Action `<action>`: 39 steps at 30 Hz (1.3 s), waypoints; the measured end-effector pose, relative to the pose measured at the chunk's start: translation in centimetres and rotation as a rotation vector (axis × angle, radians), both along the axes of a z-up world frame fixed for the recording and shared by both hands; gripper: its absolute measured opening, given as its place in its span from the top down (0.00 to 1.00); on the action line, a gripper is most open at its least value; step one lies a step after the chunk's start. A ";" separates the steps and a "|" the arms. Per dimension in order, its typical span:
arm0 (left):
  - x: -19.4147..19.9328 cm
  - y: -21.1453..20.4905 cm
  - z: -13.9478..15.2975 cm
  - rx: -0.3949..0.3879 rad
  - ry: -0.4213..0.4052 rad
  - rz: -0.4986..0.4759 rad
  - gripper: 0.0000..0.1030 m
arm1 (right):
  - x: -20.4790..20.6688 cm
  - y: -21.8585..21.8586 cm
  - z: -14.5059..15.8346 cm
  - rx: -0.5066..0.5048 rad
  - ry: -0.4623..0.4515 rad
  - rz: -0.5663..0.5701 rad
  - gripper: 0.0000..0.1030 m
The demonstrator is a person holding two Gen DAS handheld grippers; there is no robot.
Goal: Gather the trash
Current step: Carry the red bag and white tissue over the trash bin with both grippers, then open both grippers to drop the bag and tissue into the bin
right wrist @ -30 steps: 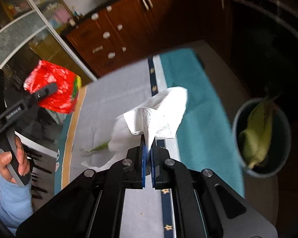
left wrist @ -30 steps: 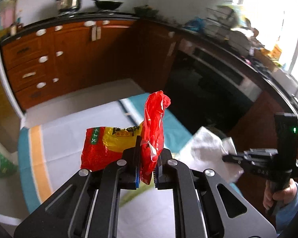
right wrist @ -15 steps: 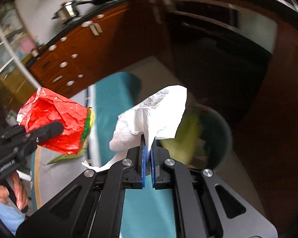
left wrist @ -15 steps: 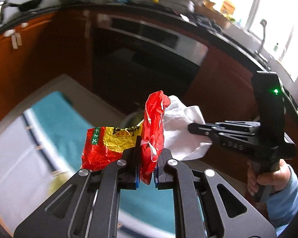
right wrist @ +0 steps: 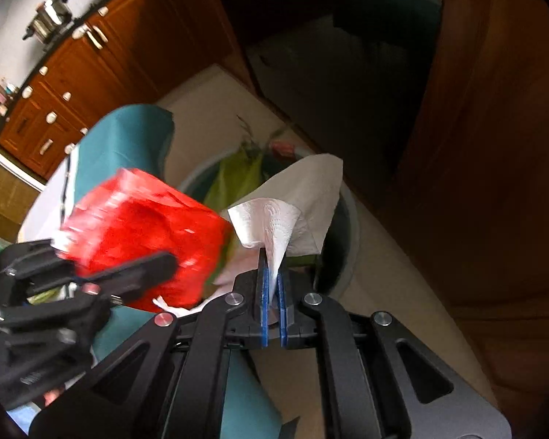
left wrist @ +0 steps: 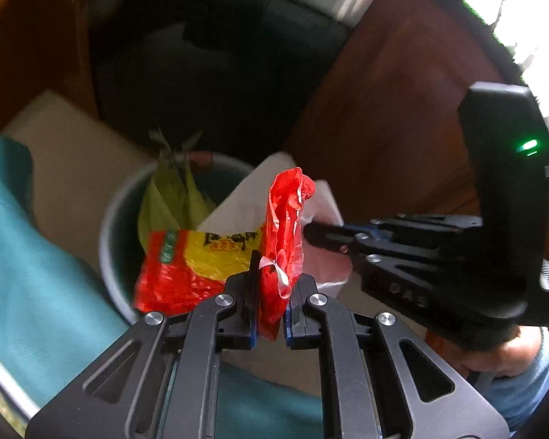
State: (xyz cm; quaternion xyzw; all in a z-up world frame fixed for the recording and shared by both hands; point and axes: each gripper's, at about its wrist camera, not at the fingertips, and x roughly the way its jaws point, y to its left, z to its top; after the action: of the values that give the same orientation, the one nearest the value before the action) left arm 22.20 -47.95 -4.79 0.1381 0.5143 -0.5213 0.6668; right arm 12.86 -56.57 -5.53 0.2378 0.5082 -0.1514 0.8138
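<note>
— So where does the bin [left wrist: 113,226] lie from the two grippers?

— Below and just beyond both. In the left wrist view its grey rim curves behind the red and yellow snack wrapper [left wrist: 216,259], with green leaves [left wrist: 168,197] already inside. In the right wrist view the same rim shows past the white paper towel [right wrist: 292,205], on the far right.

— And the grips?

— The left gripper [left wrist: 269,314] is clenched on the wrapper's crumpled red end; the wrapper's long side runs out to the left, over the bin's near rim. The right gripper [right wrist: 272,303] pinches a twisted corner of the towel, which fans upward and away.

— Which one is nearer the opening?

— Hard to separate; they sit close together, the towel just right of the wrapper. I judge the towel hangs more squarely over the mouth, while the wrapper's left end may overhang the rim beside the teal cloth [left wrist: 36,274], so it wants a nudge farther in before letting go.
</note>
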 end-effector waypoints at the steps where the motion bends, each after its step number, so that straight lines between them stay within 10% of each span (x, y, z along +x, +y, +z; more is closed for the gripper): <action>1: 0.4 -0.6 -1.2 0.016 0.020 -0.001 0.90 | 0.4 -0.2 -0.6 0.001 0.013 0.001 0.96; 12: 2.0 -5.5 -9.1 0.184 0.055 -0.021 0.87 | 3.8 -0.8 -4.7 0.014 0.101 0.009 0.90; 14: 2.0 -5.1 -9.1 0.183 0.067 -0.013 0.78 | 3.9 -1.2 -4.7 0.038 0.101 0.006 0.39; 16: 2.0 -4.8 -8.0 0.169 0.020 -0.001 0.53 | 3.7 -1.1 -3.9 0.026 0.074 -0.008 0.23; 23: 2.2 -3.1 -3.1 0.125 -0.089 0.070 0.25 | 3.0 -0.8 -1.7 0.033 0.060 -0.025 0.14; 32: 2.0 4.0 -0.2 0.181 -0.275 0.174 0.25 | 0.5 2.1 2.1 -0.009 0.015 -0.012 0.06; 39: 0.2 8.2 3.6 0.134 -0.353 0.219 0.04 | -2.4 5.1 5.2 -0.056 -0.002 0.006 0.06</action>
State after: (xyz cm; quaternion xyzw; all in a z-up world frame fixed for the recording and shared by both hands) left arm 22.36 -39.72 -1.23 0.2144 0.4349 -0.3781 0.7886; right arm 10.47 -51.51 -0.31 0.2133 0.5037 -0.1629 0.8211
